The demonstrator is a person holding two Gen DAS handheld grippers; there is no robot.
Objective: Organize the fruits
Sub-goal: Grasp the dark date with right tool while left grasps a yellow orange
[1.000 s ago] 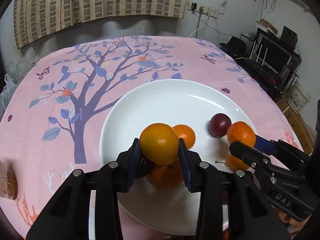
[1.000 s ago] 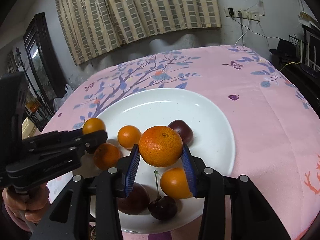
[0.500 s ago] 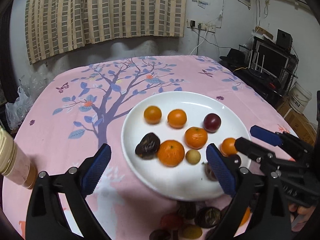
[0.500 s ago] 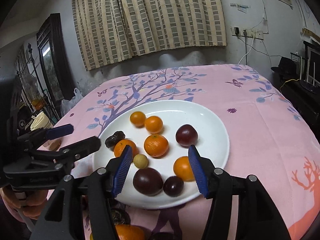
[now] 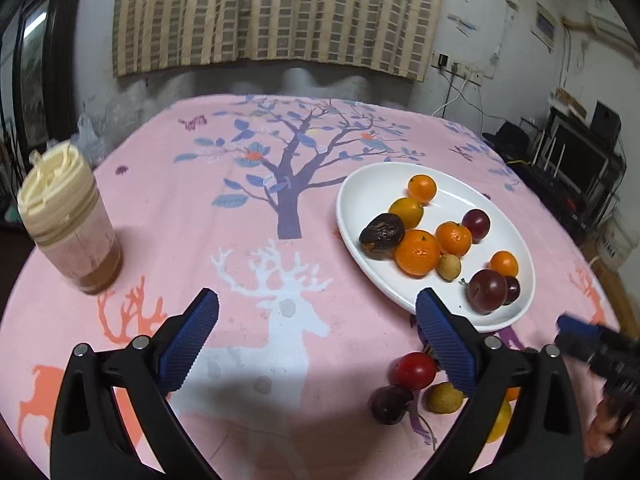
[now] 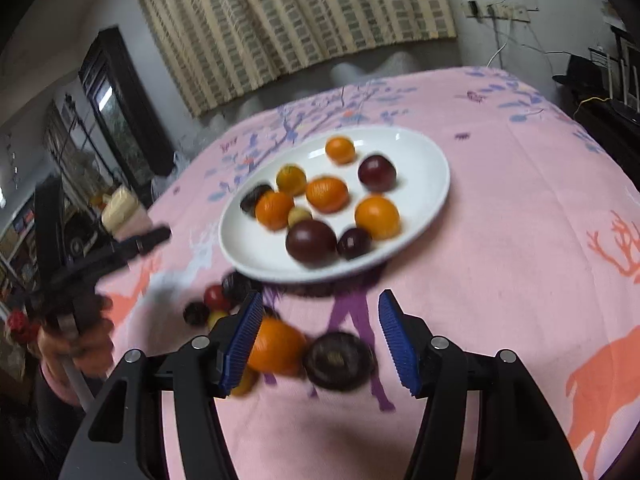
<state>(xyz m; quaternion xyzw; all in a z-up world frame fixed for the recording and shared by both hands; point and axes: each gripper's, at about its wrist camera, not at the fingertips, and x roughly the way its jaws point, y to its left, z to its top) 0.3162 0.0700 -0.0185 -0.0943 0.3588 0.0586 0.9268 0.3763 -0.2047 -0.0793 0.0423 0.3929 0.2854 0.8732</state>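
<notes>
Between picks — both grippers empty, jaws wide apart. Right gripper hovers over loose fruit on the cloth: an orange touching a dark round fruit. Left gripper hangs off to the side (nothing between its jaws). Next, probably: center on 1 fruit, close. Plate holds oranges, plums, a date.

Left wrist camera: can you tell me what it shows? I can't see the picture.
An open, empty left hand-held gripper hangs over a pink tablecloth printed with a tree and deer. To its right, a white oval plate holds small oranges, dark plums and a wrinkled brown date; more small fruits lie on the cloth near the plate. A cream-lidded jar stands far left.
</notes>
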